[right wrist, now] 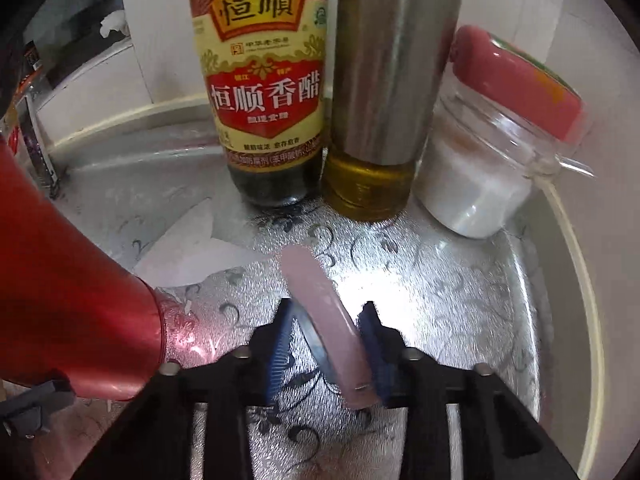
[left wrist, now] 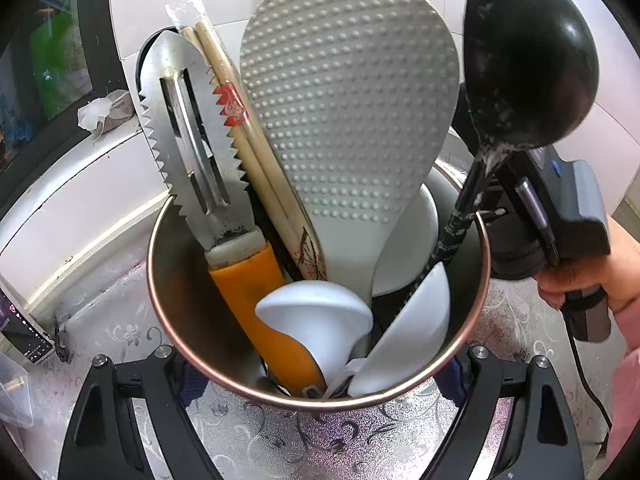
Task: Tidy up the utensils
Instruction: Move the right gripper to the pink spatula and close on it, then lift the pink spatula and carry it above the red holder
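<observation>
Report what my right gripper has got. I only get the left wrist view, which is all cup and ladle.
Observer: A pink handle sits between the right gripper pads, above the patterned counter.
Operator: Say whether it's clamped.
Observer: One pad touches it; I cannot tell about the other side.
Operator: List what stands beyond it.
Observer: A vinegar bottle, a steel-topped oil bottle and a red-lidded jar, side by side.
</observation>
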`<state>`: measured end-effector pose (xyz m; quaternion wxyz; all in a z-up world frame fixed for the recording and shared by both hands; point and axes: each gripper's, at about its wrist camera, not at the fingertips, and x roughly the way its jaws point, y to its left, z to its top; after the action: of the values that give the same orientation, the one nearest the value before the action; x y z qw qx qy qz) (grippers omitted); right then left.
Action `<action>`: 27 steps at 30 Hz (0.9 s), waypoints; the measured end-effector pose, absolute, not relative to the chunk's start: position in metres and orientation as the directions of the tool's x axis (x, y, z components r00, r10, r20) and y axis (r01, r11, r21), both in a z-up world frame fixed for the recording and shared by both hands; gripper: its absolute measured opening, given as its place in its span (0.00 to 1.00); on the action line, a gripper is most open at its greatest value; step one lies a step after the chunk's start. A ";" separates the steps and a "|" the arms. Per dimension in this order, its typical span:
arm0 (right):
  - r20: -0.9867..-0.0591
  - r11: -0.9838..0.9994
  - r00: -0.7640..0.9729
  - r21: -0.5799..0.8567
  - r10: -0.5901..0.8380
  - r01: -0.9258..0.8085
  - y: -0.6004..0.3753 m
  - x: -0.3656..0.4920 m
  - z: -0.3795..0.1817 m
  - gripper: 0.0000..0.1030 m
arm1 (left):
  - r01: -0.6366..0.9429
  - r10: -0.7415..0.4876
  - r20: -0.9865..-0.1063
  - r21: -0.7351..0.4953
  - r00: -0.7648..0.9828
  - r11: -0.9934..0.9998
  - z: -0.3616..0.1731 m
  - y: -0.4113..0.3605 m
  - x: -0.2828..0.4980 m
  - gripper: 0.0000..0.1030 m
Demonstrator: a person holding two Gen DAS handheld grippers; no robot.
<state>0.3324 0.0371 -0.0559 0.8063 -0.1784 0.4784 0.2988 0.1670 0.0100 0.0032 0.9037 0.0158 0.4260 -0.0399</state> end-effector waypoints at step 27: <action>-0.891 0.886 0.402 0.004 0.213 -0.463 -0.046 0.166 -0.037 0.26 | 0.085 -0.059 -0.771 -0.007 0.634 0.996 0.003 0.012 0.166 0.87</action>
<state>0.1661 -0.0460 -0.0372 0.8281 -0.1228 0.5075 0.2041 0.1658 0.0123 0.0033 0.9038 0.0149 0.4258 -0.0398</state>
